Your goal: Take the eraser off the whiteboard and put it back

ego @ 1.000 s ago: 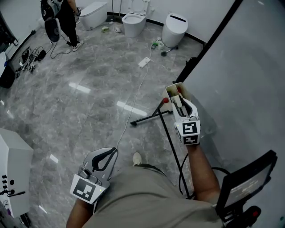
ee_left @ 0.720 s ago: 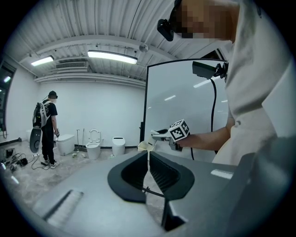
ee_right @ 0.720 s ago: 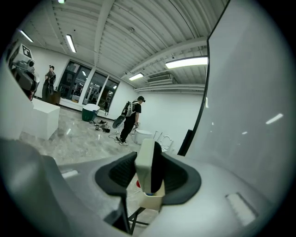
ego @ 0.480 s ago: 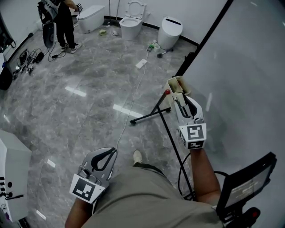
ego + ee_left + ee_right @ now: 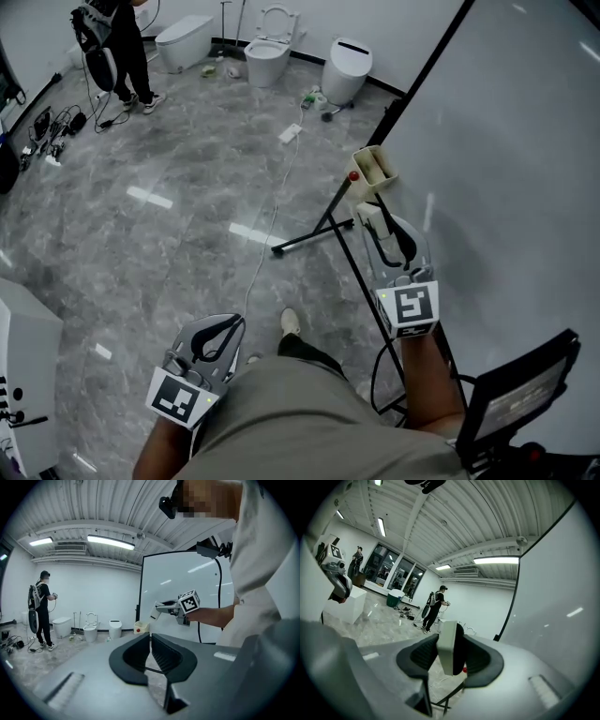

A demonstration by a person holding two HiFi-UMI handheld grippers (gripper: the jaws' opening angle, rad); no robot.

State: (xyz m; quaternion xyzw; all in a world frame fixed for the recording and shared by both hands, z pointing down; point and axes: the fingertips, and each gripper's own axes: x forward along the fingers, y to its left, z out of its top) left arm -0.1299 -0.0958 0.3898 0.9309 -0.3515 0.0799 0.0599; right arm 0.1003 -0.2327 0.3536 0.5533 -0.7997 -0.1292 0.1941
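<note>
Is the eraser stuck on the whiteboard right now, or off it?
Off. The right tongs grip the eraser, with the whiteboard off to one side.

White/blk eraser (image 5: 446,647) upright btwn R tongs (image 5: 450,641)

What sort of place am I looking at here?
Probably a test lab or workshop: several toilets stand together, a whiteboard stands at right, cables lie across the floor.

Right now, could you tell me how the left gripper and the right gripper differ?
The right gripper clamps the eraser in its fingers; the left gripper has its fingers together on nothing. The right gripper reaches out beside the whiteboard; the left gripper hangs back by the person's hip. Both carry marker cubes.
</note>
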